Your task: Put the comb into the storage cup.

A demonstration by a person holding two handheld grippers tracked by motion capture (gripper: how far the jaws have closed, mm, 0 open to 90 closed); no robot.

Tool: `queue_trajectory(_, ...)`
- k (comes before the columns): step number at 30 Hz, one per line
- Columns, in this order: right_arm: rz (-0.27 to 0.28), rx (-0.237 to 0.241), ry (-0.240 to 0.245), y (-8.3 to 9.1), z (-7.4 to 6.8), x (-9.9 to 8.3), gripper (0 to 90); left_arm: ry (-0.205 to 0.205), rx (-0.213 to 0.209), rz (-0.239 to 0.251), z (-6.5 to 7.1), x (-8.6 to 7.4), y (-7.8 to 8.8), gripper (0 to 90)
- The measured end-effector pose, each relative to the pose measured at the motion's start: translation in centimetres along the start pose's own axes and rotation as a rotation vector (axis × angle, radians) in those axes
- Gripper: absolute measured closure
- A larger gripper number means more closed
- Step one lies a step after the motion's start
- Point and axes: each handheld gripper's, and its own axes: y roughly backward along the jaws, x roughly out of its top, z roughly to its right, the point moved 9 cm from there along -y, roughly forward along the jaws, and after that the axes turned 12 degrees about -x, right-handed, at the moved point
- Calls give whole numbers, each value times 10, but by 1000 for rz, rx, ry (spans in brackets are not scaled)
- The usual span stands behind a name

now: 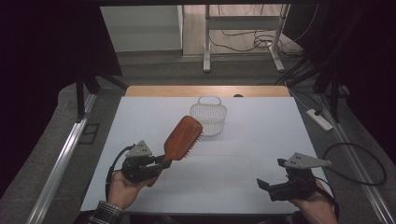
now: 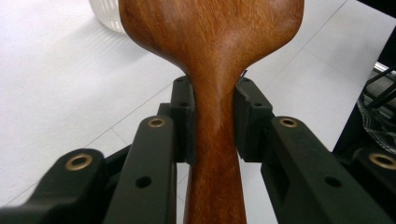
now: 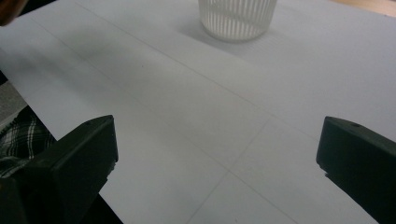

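Left gripper (image 1: 161, 163) clamps the wooden hairbrush (image 1: 183, 137) near the white basket (image 1: 208, 118)

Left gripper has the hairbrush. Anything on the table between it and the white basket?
Nothing visible. The left gripper is shut on the hairbrush handle, its head raised just short of the white basket, with bare white table around them.

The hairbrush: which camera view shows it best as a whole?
The high view: there the whole hairbrush appears, bristles facing right, held by its handle in the left gripper near the basket. The left gripper view shows its wooden back and clamped handle. The right gripper view looks elsewhere.
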Motion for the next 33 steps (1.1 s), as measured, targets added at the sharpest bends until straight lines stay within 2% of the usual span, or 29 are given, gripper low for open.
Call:
queue_trajectory(9,48,33,-22,-6,0,16,0,-12,-2,11,4,7,-7,723)
queue_trajectory(15,55,38,-11,-11,-1,26,0,-23,-8,10,7,12,-11,723)
queue_trajectory(19,77,61,-5,-13,-5,37,0,-28,-11,14,9,15,-14,723)
queue_trajectory(24,79,73,-17,-16,-5,43,0,-32,-16,20,11,19,-17,723)
queue_trajectory(27,71,66,-7,-20,-3,45,0,-35,-21,18,11,20,-19,723)
queue_trajectory(33,65,83,0,-25,-5,51,0,-39,-23,18,11,23,-22,723)
